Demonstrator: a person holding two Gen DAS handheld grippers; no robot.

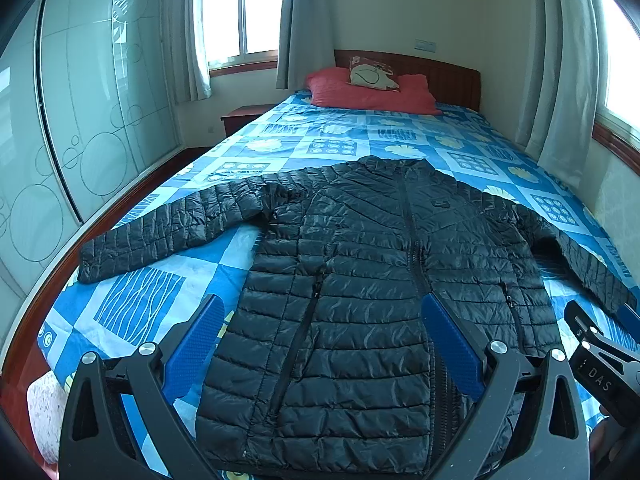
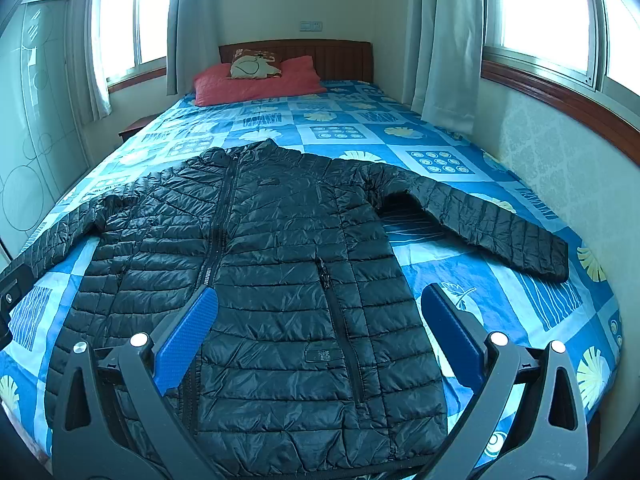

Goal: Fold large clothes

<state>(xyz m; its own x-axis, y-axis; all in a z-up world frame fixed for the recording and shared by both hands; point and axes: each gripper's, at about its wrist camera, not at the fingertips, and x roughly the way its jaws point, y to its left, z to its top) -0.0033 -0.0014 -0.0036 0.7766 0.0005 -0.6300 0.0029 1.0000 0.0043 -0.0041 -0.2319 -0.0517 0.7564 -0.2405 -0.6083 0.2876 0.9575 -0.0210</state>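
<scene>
A black quilted puffer jacket (image 1: 360, 280) lies flat, front up and zipped, on the blue patterned bed, both sleeves spread out sideways; it also shows in the right wrist view (image 2: 272, 264). My left gripper (image 1: 322, 312) is open and empty, hovering over the jacket's lower left half near the hem. My right gripper (image 2: 318, 304) is open and empty over the jacket's lower right half. The right gripper's body also shows at the right edge of the left wrist view (image 1: 600, 356). The left sleeve (image 1: 160, 232) reaches toward the bed's left edge. The right sleeve (image 2: 492, 224) reaches toward the wall side.
The bed (image 1: 340, 136) has a blue patterned sheet, a red pillow (image 1: 368, 92) and a small cushion (image 1: 372, 74) at the wooden headboard. A glass wardrobe (image 1: 92, 100) stands left, with a nightstand (image 1: 244, 116) by it. Curtained windows (image 2: 552, 8) and a wall run along the right.
</scene>
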